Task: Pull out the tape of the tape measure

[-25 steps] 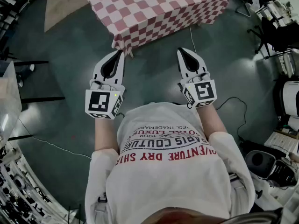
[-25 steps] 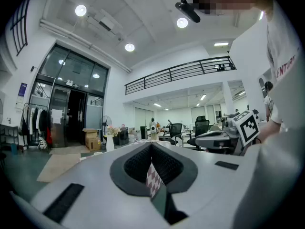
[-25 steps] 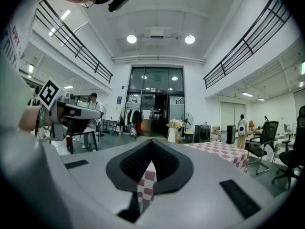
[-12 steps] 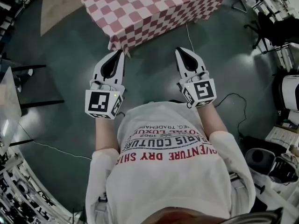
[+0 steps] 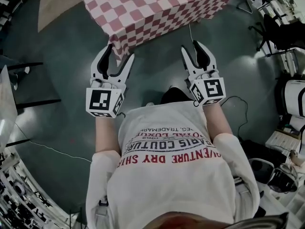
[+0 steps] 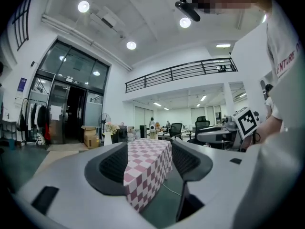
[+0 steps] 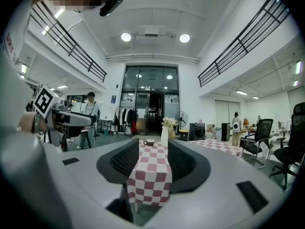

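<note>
Left gripper (image 5: pixel 119 52), right gripper (image 5: pixel 190 46): jaws just parted, empty, both short of the checkered table (image 5: pixel 157 4).

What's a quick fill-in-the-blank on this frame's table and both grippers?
The table wears a red-and-white ____ cloth. On it, a white vase stands near a small ____. The left gripper and right gripper hold nothing; both are ____.
Missing words: checkered; cup; open.
Note: both pairs of jaws have just been opening.
</note>
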The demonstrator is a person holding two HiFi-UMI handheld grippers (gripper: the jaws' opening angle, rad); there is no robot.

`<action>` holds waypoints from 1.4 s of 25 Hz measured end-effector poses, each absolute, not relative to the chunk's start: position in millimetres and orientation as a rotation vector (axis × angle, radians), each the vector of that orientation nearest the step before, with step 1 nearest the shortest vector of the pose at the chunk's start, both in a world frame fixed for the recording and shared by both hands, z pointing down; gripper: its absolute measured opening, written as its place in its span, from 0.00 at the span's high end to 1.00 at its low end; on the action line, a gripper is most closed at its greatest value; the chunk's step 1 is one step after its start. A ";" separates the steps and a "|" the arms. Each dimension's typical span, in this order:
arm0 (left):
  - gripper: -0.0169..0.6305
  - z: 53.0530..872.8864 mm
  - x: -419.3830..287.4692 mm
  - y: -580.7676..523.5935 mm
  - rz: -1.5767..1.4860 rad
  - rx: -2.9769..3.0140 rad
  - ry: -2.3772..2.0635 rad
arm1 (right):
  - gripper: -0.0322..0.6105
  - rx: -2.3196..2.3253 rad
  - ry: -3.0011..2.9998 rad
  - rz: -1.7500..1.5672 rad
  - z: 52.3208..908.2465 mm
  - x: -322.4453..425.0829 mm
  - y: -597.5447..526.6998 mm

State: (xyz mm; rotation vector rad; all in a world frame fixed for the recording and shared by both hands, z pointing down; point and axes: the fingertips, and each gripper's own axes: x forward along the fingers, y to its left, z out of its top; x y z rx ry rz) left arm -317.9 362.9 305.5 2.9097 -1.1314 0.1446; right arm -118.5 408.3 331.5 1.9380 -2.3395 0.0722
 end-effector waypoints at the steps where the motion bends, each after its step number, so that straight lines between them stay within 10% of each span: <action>1: 0.52 307.1 -315.5 360.2 0.153 2.906 -1.139 | 0.66 1.934 -2.339 0.072 332.7 -113.8 404.1; 35: 0.52 399.3 -92.9 74.6 0.474 2.416 -1.562 | 0.66 1.247 -2.648 0.260 403.2 86.9 60.3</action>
